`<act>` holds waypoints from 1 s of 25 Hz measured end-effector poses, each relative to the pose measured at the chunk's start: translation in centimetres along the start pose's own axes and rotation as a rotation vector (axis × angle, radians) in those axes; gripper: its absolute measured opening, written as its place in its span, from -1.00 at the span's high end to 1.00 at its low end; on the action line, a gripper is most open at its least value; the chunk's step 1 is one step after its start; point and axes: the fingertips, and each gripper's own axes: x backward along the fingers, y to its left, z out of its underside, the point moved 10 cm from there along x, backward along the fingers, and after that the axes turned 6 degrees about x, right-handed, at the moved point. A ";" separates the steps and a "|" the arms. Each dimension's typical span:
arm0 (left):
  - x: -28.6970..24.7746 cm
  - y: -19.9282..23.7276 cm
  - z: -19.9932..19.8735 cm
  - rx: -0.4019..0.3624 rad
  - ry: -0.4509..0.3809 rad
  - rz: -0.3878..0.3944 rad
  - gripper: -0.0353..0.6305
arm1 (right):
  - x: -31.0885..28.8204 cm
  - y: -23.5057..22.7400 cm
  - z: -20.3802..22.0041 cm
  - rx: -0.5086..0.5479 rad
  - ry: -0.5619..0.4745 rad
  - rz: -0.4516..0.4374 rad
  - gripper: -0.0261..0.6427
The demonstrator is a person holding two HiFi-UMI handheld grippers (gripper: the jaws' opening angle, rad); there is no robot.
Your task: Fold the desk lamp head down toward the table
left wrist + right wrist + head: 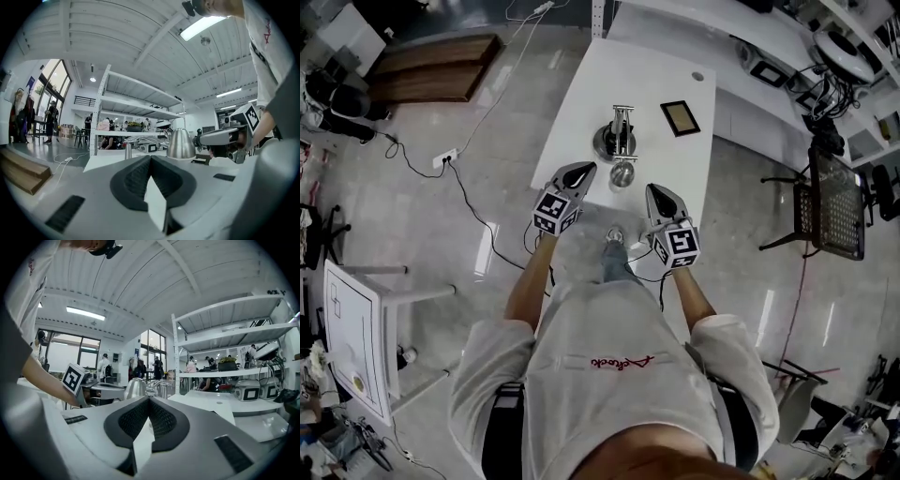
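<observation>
A chrome desk lamp [617, 142] stands on the white table [581, 103], its round base at the middle and its bell-shaped head [622, 173] toward the near edge. The head shows as a shiny cone in the left gripper view [181, 144] and in the right gripper view [135, 388]. My left gripper [584, 171] is shut and empty, just left of the lamp head. My right gripper [657, 193] is shut and empty too, just right of the head and nearer to me. Neither touches the lamp.
A small dark framed tablet [680, 117] lies on the table right of the lamp. A second white desk [750, 37] with equipment runs along the back right. A black mesh chair [834, 202] stands at the right. Cables and a power strip [445, 157] lie on the floor left.
</observation>
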 end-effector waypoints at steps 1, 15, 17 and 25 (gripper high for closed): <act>0.7 -0.4 0.0 0.000 -0.002 -0.001 0.82 | 0.5 0.5 0.0 -0.002 0.001 0.003 0.86; 6.2 -5.9 1.9 0.024 -0.014 0.004 0.82 | 5.4 6.0 0.3 0.014 0.012 0.032 0.86; 6.1 -6.4 1.8 0.023 -0.015 0.006 0.82 | 5.6 5.9 0.2 0.011 0.005 0.035 0.86; 6.3 -7.0 1.9 0.025 -0.010 0.005 0.82 | 5.7 6.0 -0.1 0.008 0.005 0.030 0.86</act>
